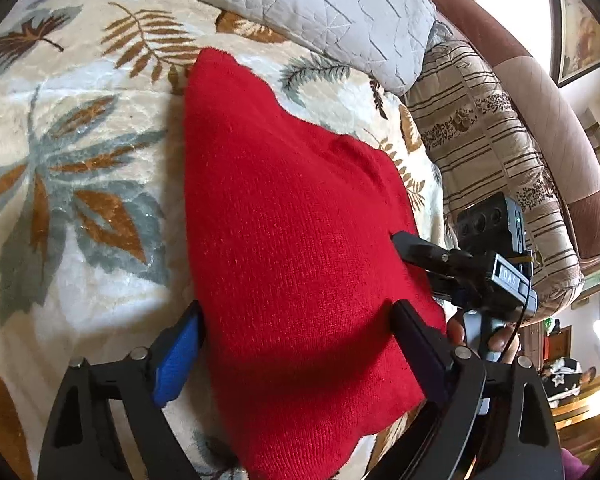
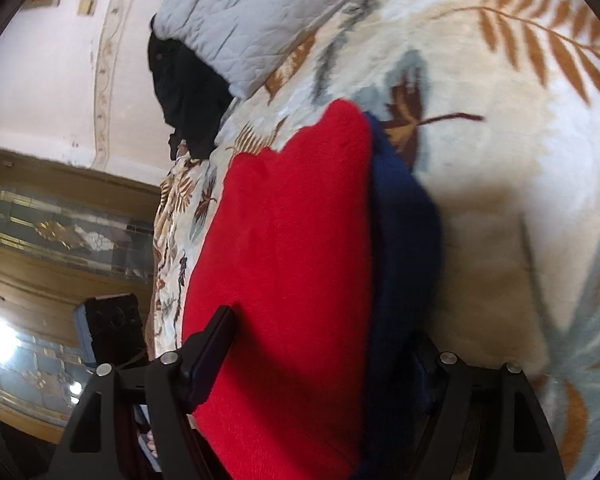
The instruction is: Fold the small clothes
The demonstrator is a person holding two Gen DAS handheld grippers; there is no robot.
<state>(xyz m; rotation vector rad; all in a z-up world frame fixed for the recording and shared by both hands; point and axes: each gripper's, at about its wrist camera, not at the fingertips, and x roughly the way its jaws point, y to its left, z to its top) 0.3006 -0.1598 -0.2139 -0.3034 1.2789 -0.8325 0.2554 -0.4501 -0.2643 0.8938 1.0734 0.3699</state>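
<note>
On leaf-print blanket point(image 1: 80, 128), red knit garment point(image 1: 292, 220) lying spread, dark blue layer point(image 2: 404, 232) under its right edge. Soft, light, floppy; best pinched at near corners. Left gripper point(image 1: 296, 332) and right gripper point(image 2: 324, 344) both wide apart, straddling cloth, clamping nothing; grey quilted pillow point(image 1: 332, 12) far.

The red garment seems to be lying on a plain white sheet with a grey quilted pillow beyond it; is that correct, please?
Not quite: the red garment lies on a cream blanket printed with brown and grey-blue leaves, not a plain white sheet. The left wrist view shows it, with the grey quilted pillow beyond, as you said.
</note>
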